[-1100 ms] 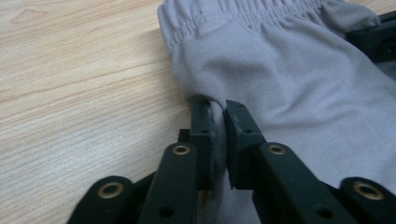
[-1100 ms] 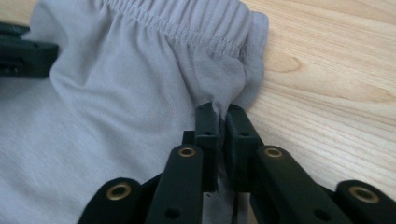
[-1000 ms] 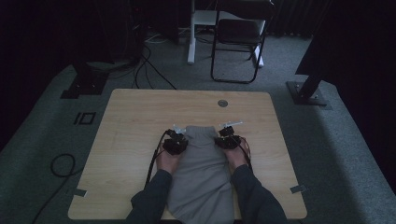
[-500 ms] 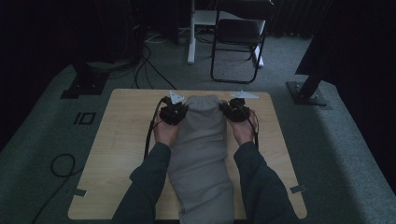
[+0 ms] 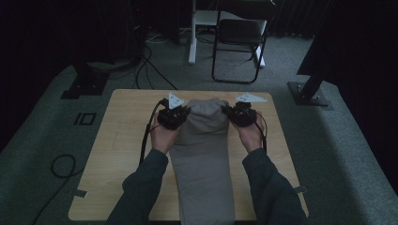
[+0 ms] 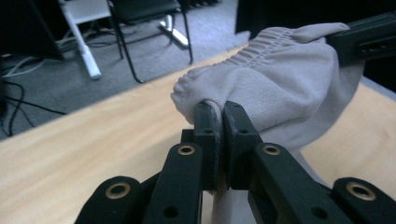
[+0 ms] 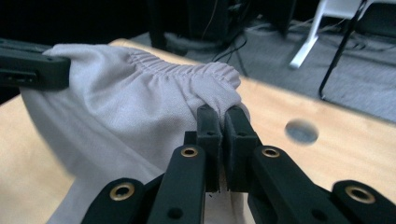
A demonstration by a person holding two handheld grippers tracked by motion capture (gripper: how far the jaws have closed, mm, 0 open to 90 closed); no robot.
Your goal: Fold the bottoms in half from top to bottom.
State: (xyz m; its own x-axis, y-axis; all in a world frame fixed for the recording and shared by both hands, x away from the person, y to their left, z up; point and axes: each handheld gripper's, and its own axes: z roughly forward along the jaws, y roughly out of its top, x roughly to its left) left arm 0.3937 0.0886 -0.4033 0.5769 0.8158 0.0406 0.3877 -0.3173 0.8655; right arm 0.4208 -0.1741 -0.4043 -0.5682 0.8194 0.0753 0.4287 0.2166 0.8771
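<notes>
- A dim room with grey carpet is seen, where a black folding metal chair [image 5: 238,42] stands beyond a pale wooden desk [image 5: 122,140] with rounded corners and a small round grey cable hole [image 7: 301,131] near its far edge.
- A soft grey knitted garment with a gathered elastic waistband [image 5: 202,150] is draped lengthwise down the middle of the desk, its waistband end lifted clear of the wood at the far side and its lower part trailing off the near edge.
- The left tool [image 5: 174,116] is seen clamped on the left corner of the waistband; in the left gripper view a fold of cloth is pinched between jaws that are almost fully together.
- The right tool [image 5: 239,114] is likewise closed tight on the opposite corner, with fabric bunched between its pads [image 7: 208,133].
- The cloth is judged light, limp and non-fragile; it sags between the two grips and can be expected to fold under its own weight.
- The thick elastic band is judged the surest place to be held, as thin fabric lower down could slip out.
- An even hold at both corners is likely needed to keep the garment flat.
</notes>
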